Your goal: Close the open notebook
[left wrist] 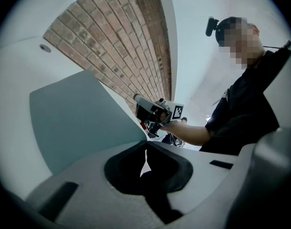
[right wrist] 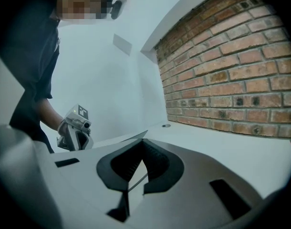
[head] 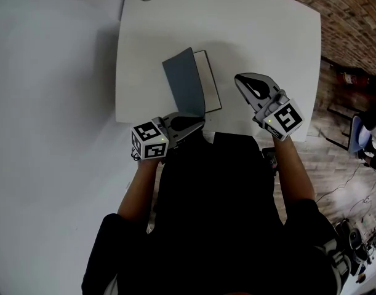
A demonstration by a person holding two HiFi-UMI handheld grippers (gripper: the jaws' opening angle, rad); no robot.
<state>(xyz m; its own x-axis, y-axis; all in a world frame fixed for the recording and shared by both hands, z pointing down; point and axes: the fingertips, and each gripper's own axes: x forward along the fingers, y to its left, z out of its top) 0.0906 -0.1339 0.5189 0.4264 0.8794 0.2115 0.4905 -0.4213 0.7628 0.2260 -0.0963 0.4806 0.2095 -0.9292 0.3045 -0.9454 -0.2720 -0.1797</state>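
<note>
On the white worktop [head: 261, 35], the notebook [head: 210, 78] is lying with its cover [head: 184, 82] half raised at our clenched left hand-held gripper [head: 189, 124]; we are aiming to tip it gently onto the pages, right hand-held gripper [head: 249, 85] clenched, empty.

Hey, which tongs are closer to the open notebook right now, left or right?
Left. The left tongs sit at the notebook's near edge, just below its raised grey cover; the right tongs hang off to its right, apart from it.
</note>
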